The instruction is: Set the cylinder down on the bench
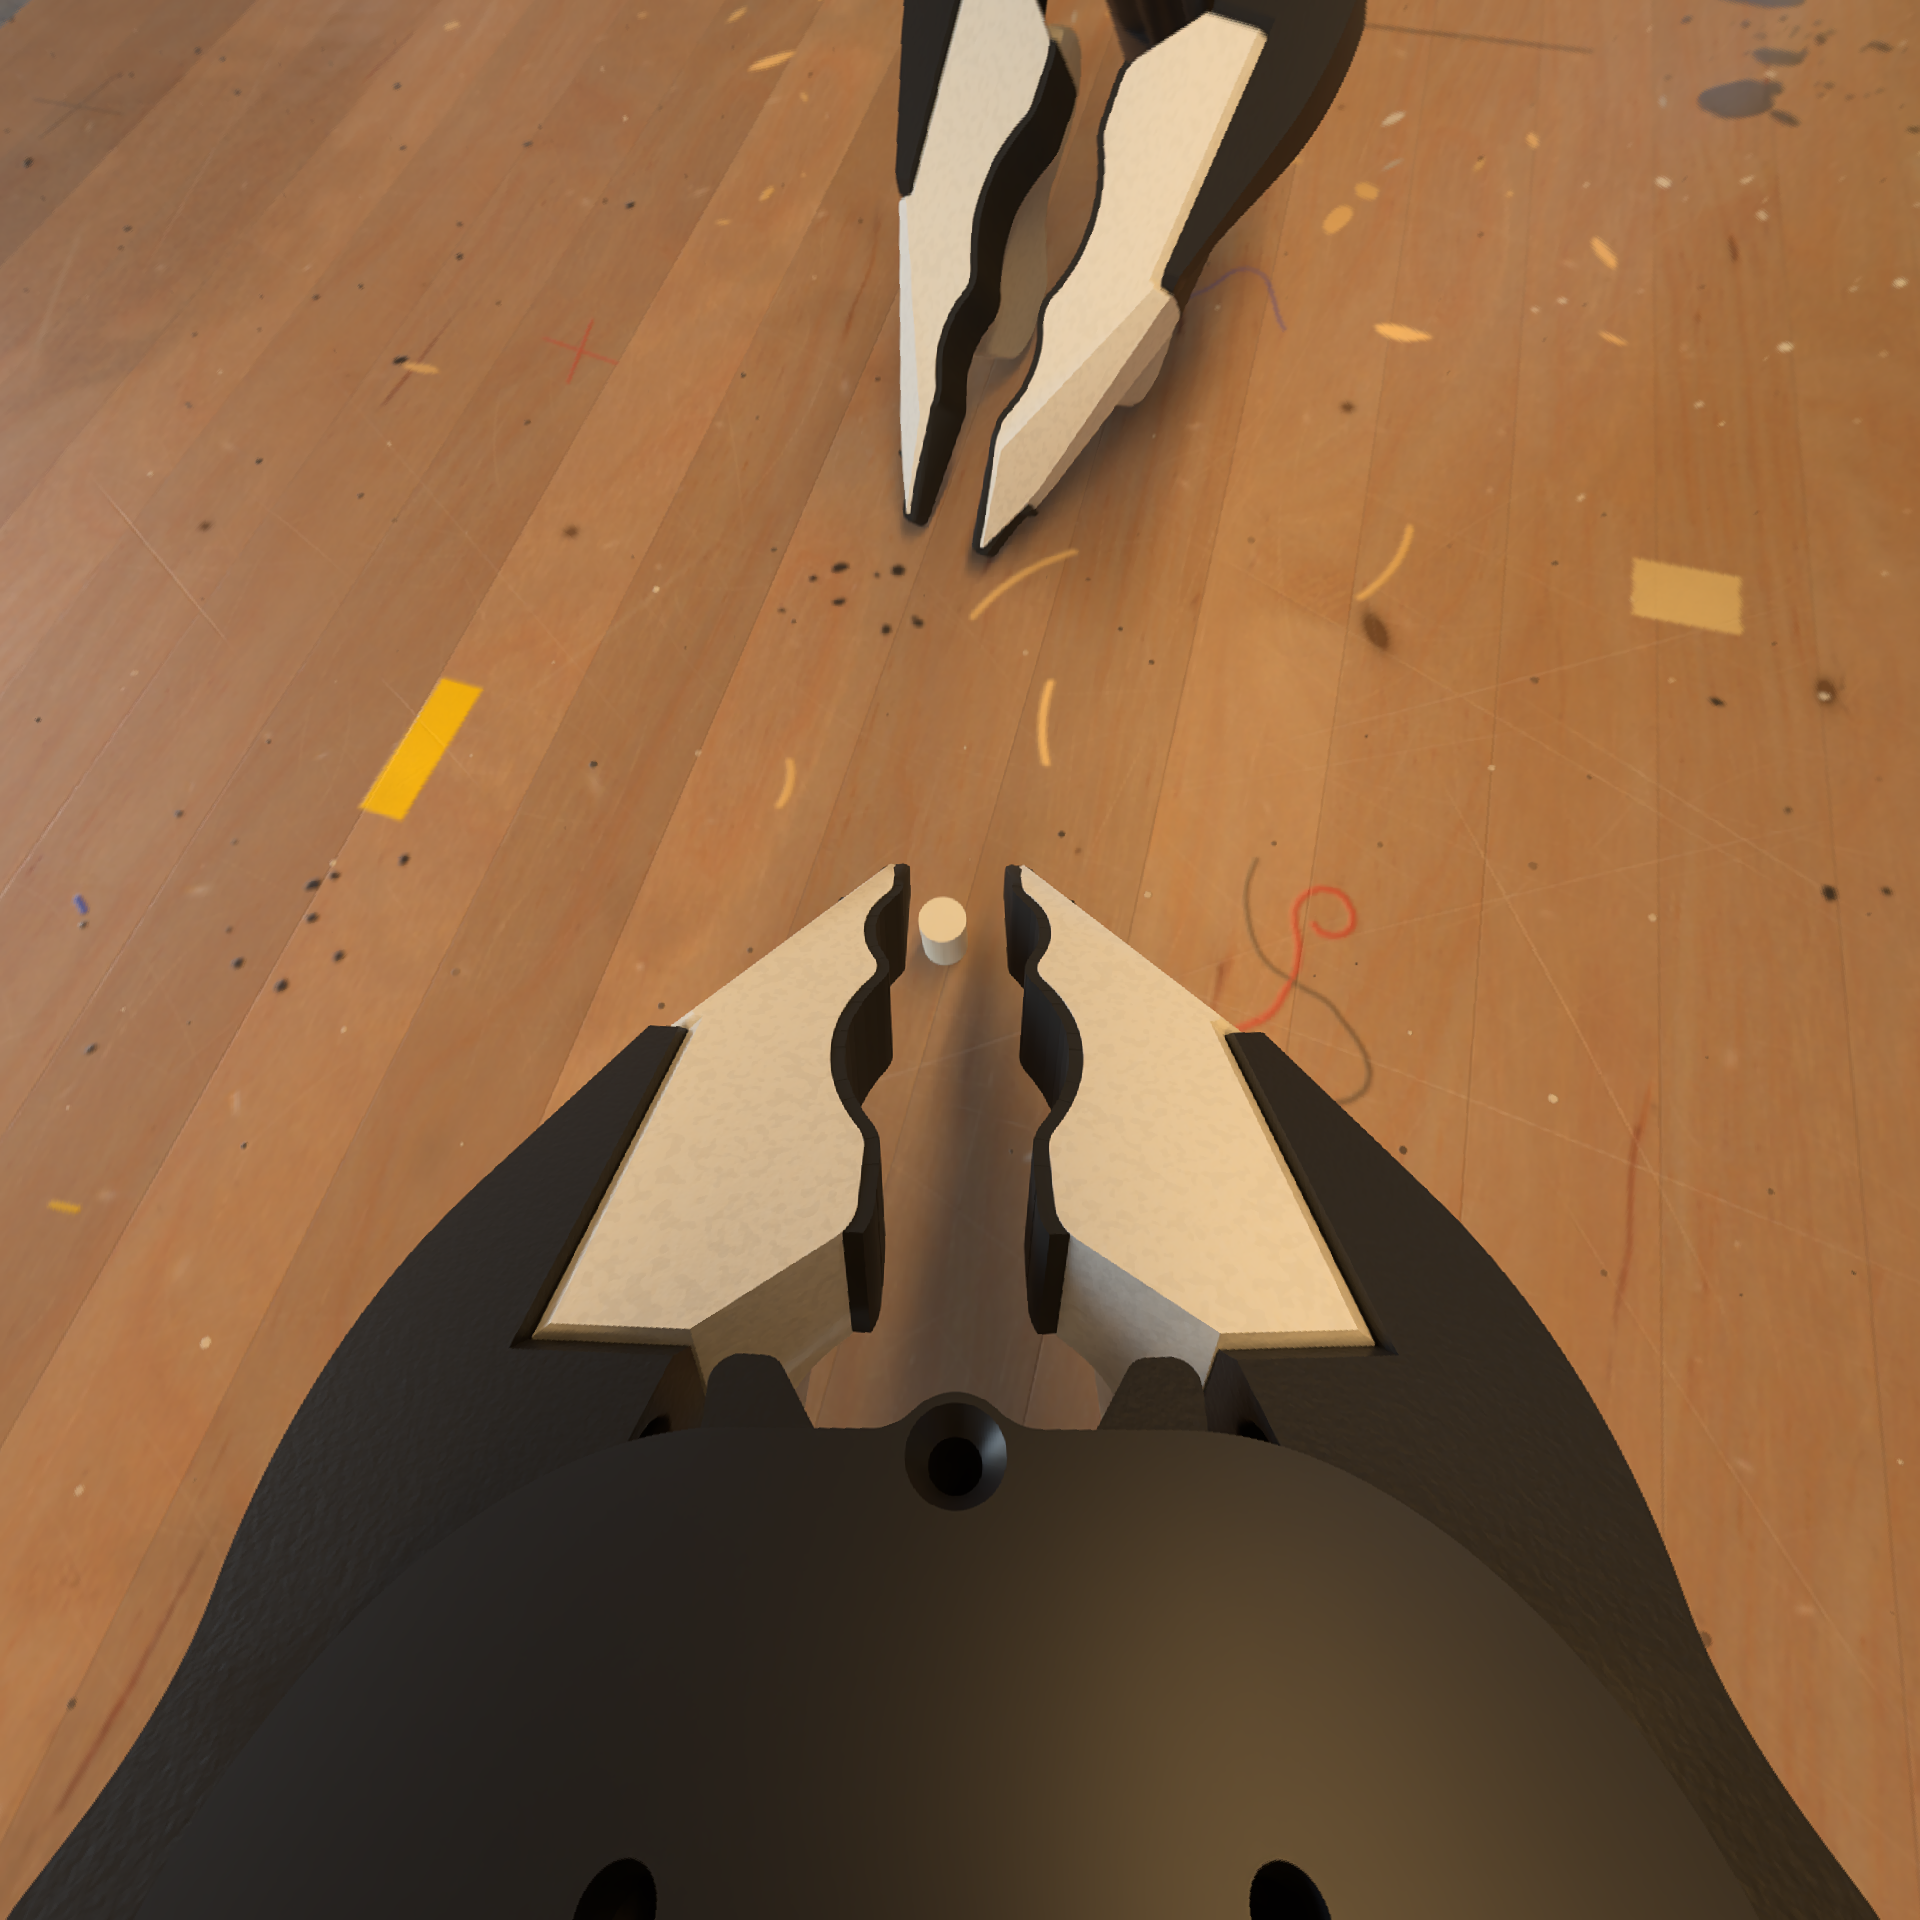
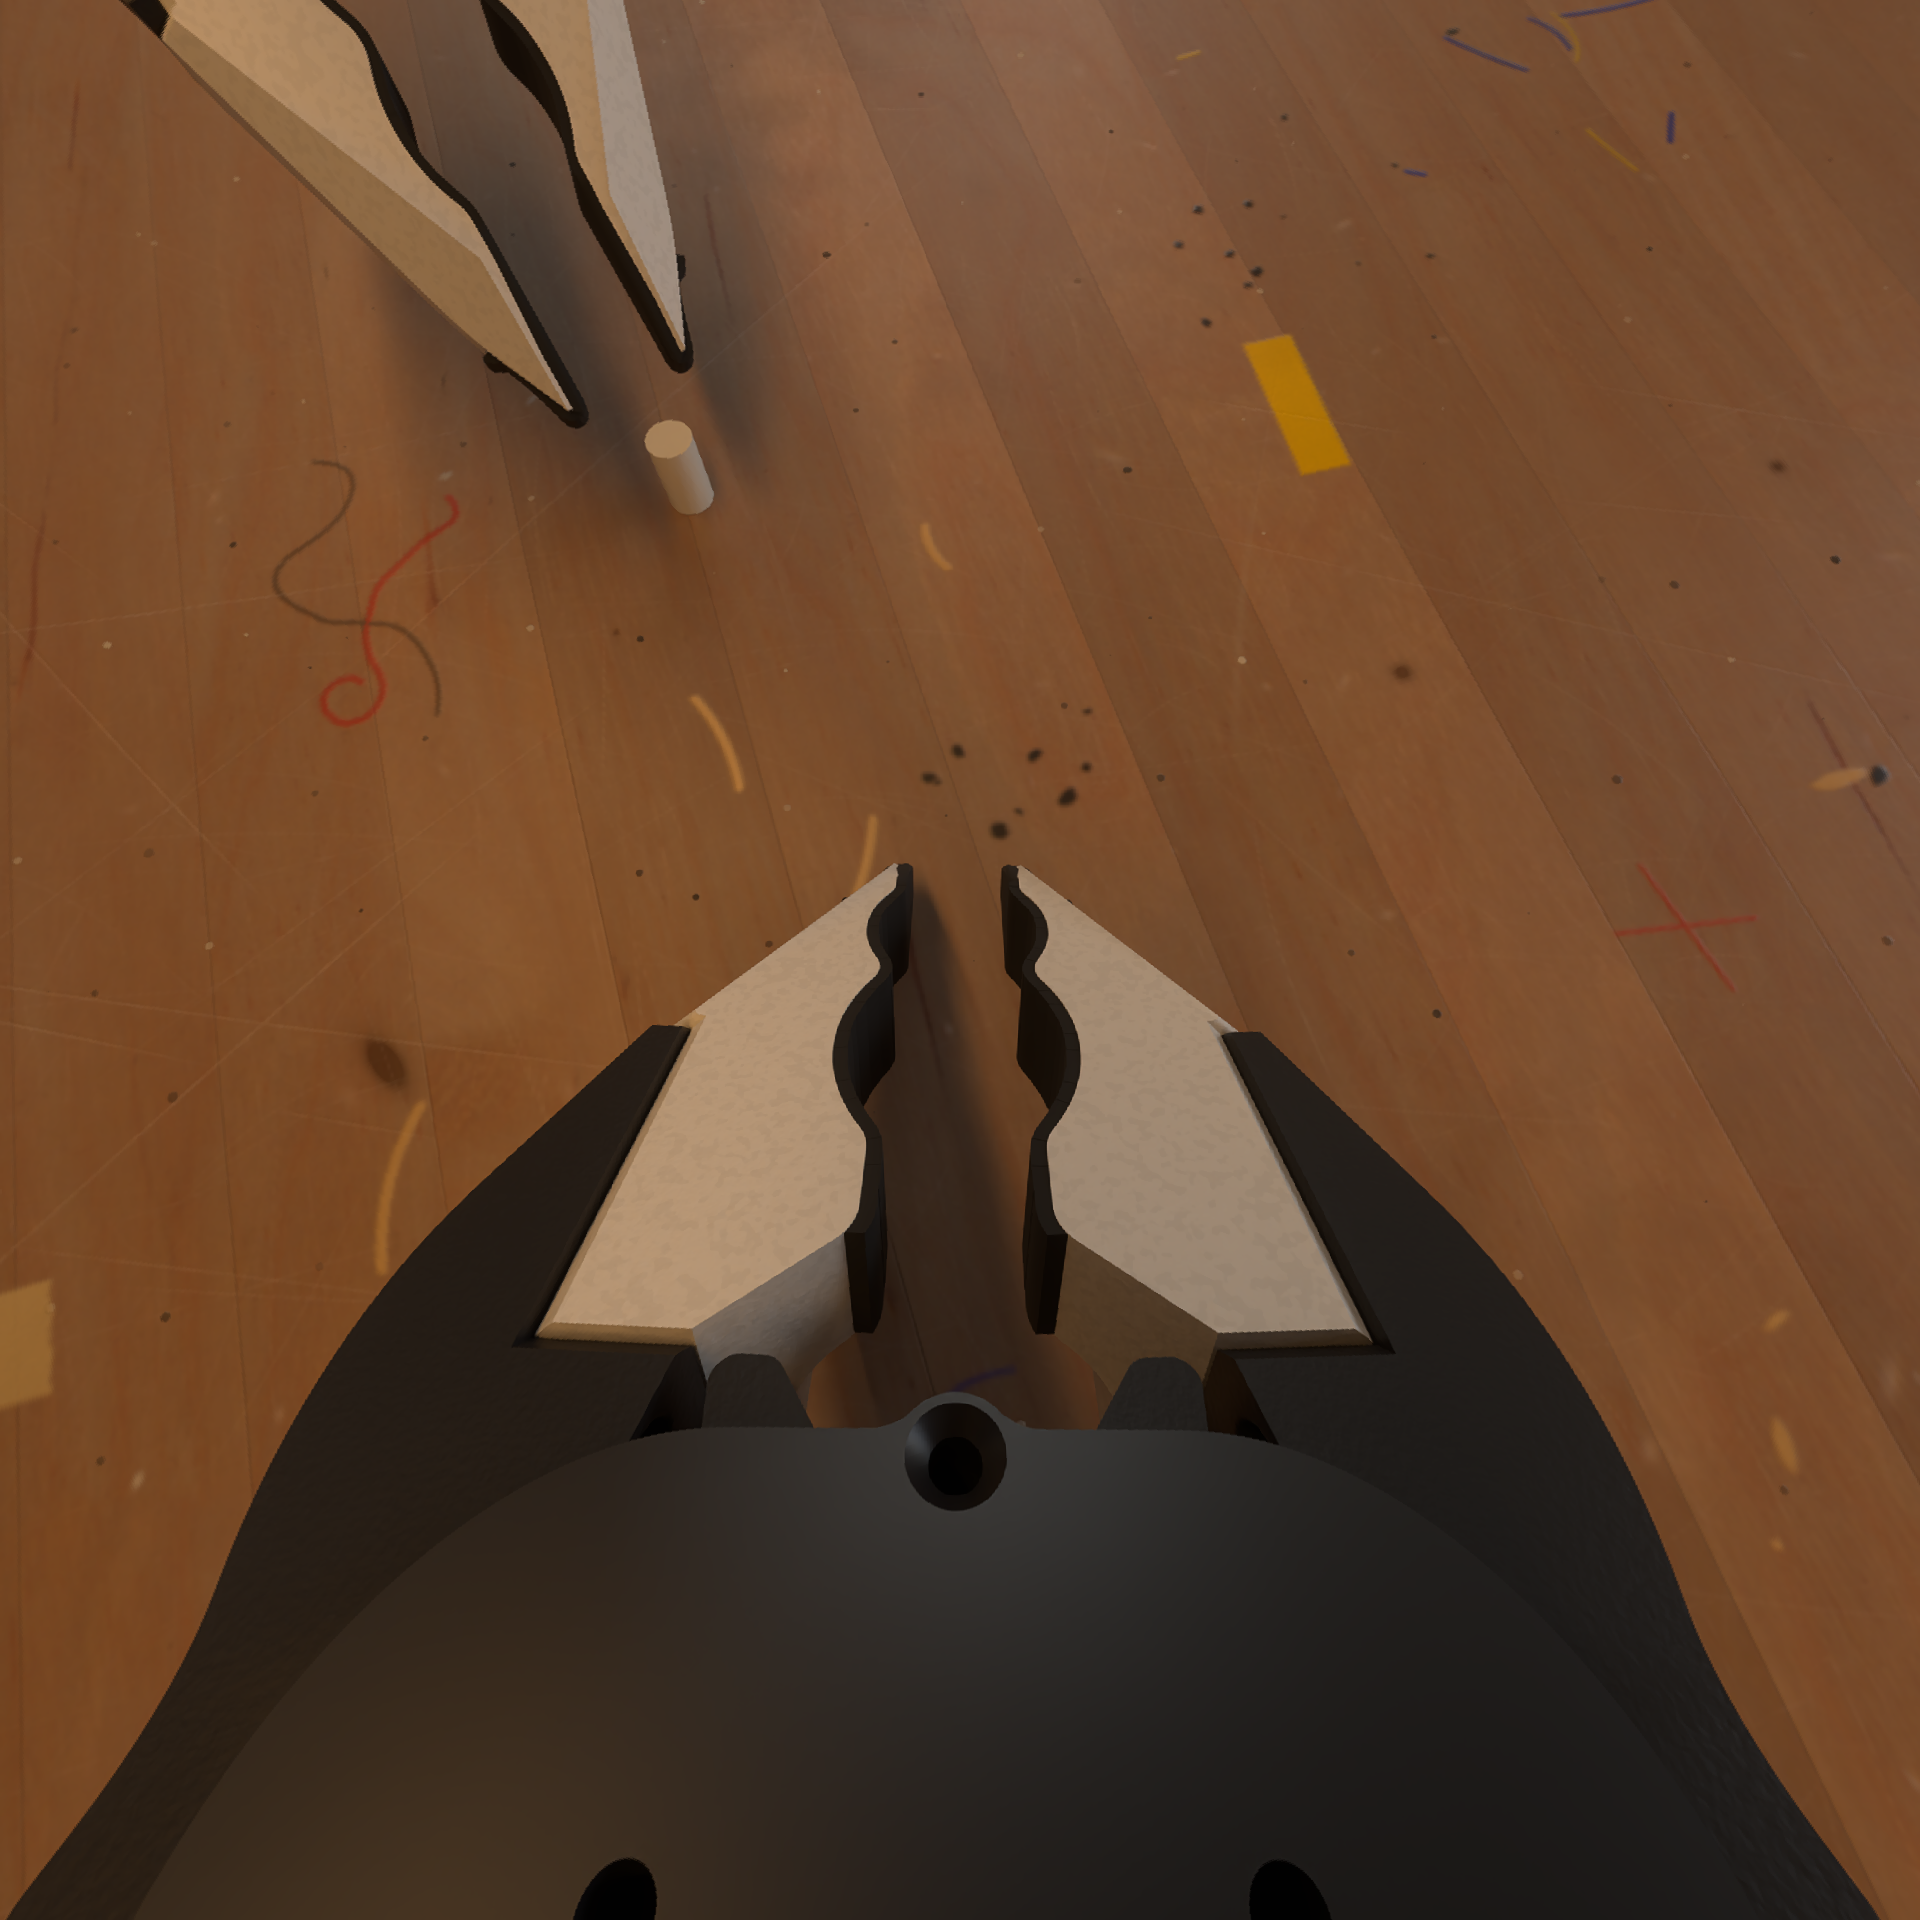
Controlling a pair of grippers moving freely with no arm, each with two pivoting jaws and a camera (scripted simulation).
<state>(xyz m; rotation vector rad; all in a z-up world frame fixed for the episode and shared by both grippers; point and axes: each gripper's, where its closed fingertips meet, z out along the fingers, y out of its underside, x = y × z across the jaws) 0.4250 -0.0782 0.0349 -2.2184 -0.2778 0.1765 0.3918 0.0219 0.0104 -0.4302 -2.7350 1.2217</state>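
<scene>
A small cream cylinder (image 1: 942, 932) stands upright on the wooden bench (image 1: 520, 520). In the left wrist view it shows between the tips of my left gripper (image 1: 956, 883), which is open and not touching it. In the right wrist view the cylinder (image 2: 678, 465) stands just below the left gripper's tips (image 2: 629, 390), apart from them. My right gripper (image 2: 956, 883) is open and empty, some way from the cylinder. It also shows in the left wrist view (image 1: 951, 530), farther off with its tips near the bench.
The bench surface carries a yellow tape strip (image 1: 421, 748), a tan tape patch (image 1: 1685, 595), red and grey thread squiggles (image 1: 1309, 977), a red cross mark (image 2: 1683, 925), dark specks and wood shavings.
</scene>
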